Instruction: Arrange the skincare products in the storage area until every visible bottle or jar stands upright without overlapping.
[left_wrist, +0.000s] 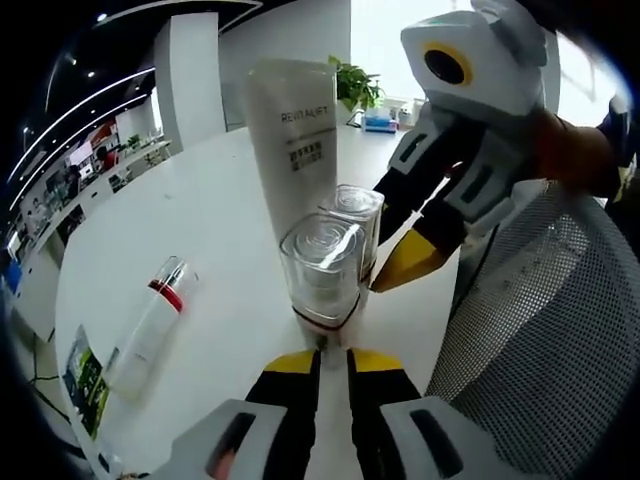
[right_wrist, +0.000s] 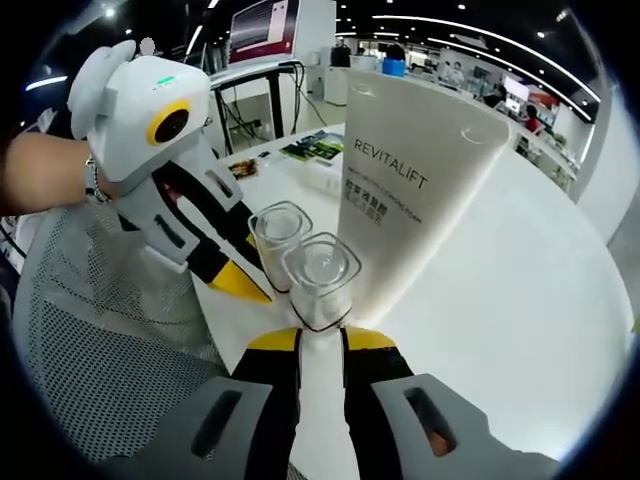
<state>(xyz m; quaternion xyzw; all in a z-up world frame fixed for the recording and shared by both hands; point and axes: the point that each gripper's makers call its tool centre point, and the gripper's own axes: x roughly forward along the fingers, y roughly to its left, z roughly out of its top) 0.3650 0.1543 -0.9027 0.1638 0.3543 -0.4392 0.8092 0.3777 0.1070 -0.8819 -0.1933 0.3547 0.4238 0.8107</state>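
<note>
Tube (left_wrist: 292, 150) base hidden behind bottles (left_wrist: 322, 268)

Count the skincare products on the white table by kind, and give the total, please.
Standing white Revitalift tube: 1
Upright bottles with clear square caps: 2
White bottle lying on its side, red band and clear cap: 1
Total: 4
</note>
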